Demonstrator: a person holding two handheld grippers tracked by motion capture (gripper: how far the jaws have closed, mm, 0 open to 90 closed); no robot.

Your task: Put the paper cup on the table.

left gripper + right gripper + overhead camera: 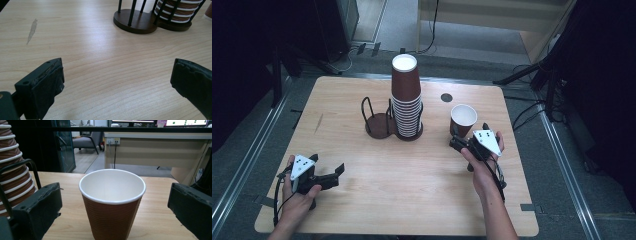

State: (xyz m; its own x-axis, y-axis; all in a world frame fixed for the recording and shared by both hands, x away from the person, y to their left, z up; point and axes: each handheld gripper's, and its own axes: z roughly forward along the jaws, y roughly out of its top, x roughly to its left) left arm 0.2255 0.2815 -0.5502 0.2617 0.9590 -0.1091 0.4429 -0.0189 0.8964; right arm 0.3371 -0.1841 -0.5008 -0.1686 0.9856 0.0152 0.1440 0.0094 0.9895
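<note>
Pale wooden table (362, 95) with a dark two-ring wire cup holder (379, 122) near its middle. One ring is bare; the other holds a tall stack of upside-down brown paper cups (406, 95). A single brown paper cup (462, 119) stands upright and empty, between the wide-open jaws of the right gripper (460, 141), untouched. The left gripper (337, 172) rests apart, jaws spread wide, holding nothing.
</note>
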